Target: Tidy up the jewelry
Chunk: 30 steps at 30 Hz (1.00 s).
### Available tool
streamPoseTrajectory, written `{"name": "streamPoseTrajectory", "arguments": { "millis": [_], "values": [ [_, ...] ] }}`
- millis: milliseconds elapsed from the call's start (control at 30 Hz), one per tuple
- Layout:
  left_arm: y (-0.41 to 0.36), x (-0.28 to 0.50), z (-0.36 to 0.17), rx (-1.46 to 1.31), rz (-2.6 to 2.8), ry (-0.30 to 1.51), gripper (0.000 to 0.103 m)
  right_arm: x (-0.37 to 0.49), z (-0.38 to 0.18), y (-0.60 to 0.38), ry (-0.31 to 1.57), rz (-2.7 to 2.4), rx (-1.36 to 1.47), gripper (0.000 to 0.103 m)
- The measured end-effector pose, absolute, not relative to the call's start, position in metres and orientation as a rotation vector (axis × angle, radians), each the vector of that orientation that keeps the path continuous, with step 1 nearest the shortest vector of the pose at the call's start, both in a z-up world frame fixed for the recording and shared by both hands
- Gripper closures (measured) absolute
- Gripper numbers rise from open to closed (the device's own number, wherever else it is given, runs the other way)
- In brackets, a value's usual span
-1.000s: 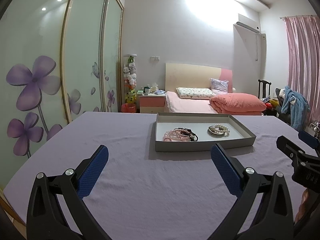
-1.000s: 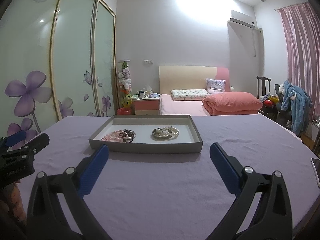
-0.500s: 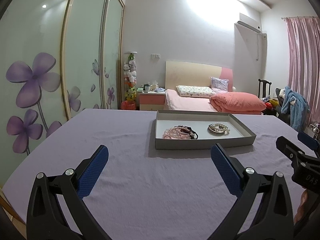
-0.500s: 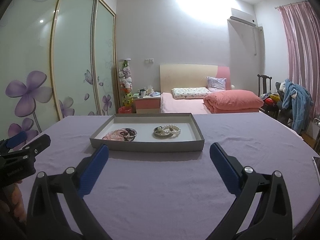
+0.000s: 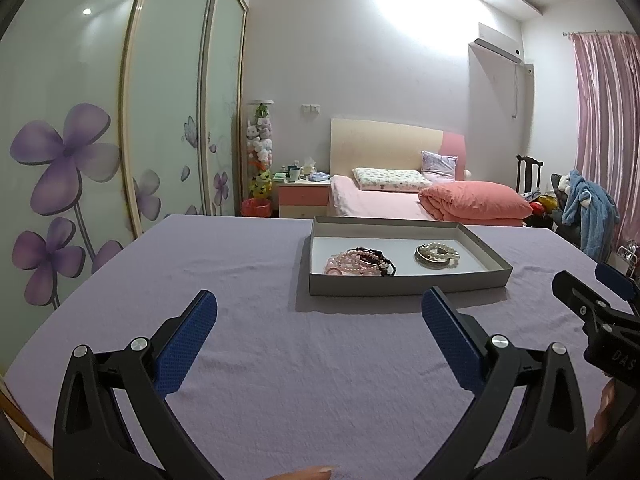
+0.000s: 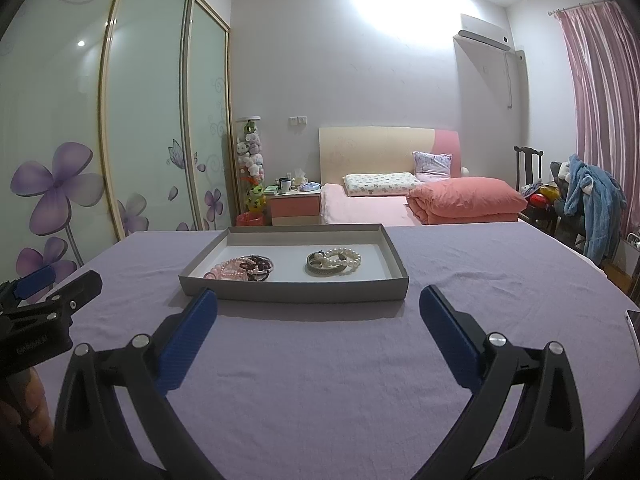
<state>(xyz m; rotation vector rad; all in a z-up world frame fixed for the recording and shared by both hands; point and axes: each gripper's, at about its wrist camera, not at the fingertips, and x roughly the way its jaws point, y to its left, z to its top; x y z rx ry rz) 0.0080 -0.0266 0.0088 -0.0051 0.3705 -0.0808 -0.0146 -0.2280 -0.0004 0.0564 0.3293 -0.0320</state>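
Both claws spread wide, empty: left gripper [image 5: 319,310], right gripper [image 6: 318,307]. Shallow grey cardboard tray [image 6: 294,291] ahead on lilac tablecloth [image 6: 320,360] holds pink bead bracelets [image 6: 230,270], white pearl bracelet [image 6: 343,258]. Operator should approach low, pinch one strand only.

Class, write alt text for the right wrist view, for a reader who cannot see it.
A shallow grey tray on a purple-covered table holds pink and dark bead bracelets beside a pearl bracelet and metal bangle. The open right gripper is short of the tray; a bedroom lies behind.
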Motion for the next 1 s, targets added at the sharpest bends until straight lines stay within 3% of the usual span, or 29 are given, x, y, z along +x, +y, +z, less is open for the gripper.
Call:
{"name": "streamPoseTrajectory", "arguments": {
  "millis": [1000],
  "values": [
    [-0.0259,0.0096,0.0077,-0.003,-0.085,0.385,0.002,-0.0147,-0.0036,-0.2254,0.334,-0.032,0.058,0.004]
  ]
}}
